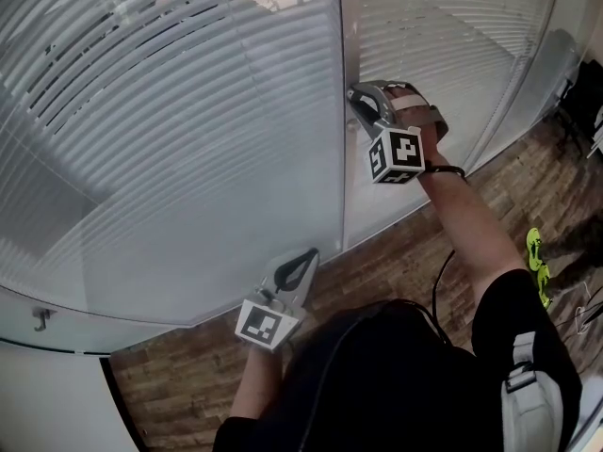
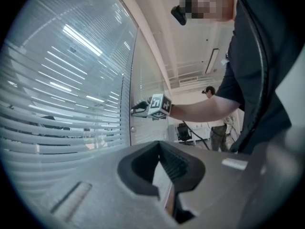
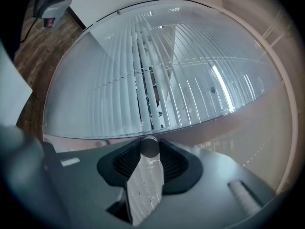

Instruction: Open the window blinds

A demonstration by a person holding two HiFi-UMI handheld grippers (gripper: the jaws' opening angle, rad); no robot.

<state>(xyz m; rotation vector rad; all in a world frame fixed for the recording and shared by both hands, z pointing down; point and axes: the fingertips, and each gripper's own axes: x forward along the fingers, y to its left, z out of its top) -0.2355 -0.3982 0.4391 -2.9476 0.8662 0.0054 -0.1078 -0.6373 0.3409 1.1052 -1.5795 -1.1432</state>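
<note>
turning the tilt knob (image 3: 149,146) looks like the step in hand. the right gripper (image 1: 362,100) sits at about 1 o'clock in the head view, nosed up to the mullion (image 1: 341,172) between the two panes. its own view shows the small round knob caught between its jaw tips, with both pads pinching it.

the blinds (image 1: 179,121) are behind the glass and fill the head view from 9 o'clock round to 1 o'clock. dark gaps show between the slats near 11 o'clock, while the lower slats read as a flat pale sheet, so the blinds seem only partly opened.

the left gripper (image 1: 300,264) waits at 6 o'clock, well apart from the knob. its jaws are pressed together on nothing and it points toward the glass.

next, i judge, comes a roll of the right wrist with the pinch kept firm. the knob is small and smooth, so the pads could slip round it instead of carrying it. the slats near 11 o'clock should show whether the roll goes the right way.
</note>
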